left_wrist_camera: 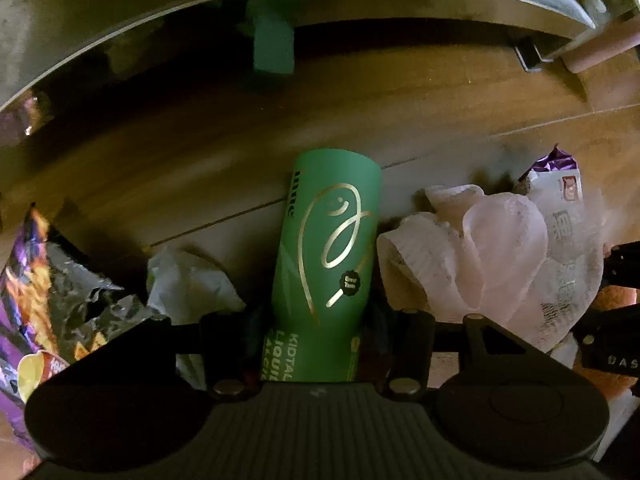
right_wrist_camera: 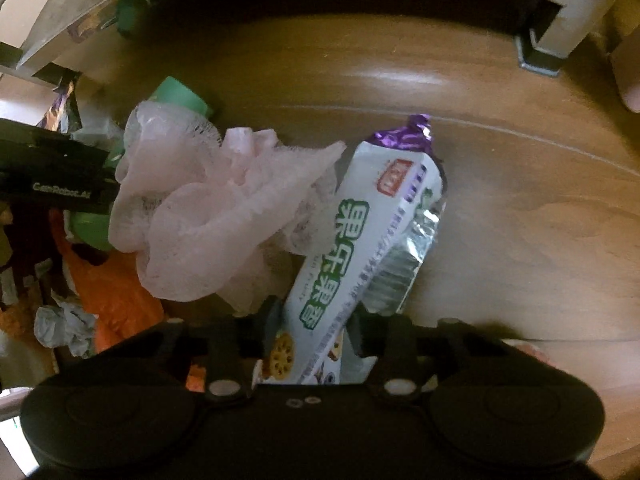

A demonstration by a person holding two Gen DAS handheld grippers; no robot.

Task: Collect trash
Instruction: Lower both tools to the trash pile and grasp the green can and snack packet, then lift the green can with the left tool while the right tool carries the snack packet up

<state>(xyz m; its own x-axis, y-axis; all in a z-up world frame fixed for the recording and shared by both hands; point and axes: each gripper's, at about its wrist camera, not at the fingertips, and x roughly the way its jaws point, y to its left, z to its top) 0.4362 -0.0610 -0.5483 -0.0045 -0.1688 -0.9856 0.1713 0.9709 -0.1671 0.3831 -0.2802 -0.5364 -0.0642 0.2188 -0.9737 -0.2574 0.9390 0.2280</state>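
The left hand-held gripper [left_wrist_camera: 320, 320] was clamped on a green tube [left_wrist_camera: 326, 264] lying on the wooden floor [left_wrist_camera: 400, 112]. The right hand-held gripper [right_wrist_camera: 316, 320] was clamped on a white wrapper [right_wrist_camera: 360, 240] beside pink netting [right_wrist_camera: 208, 208].

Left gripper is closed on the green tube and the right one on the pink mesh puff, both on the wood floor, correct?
Not quite. In the right wrist view the right gripper clamps the white snack wrapper; the pink mesh puff lies beside it. The rest holds.
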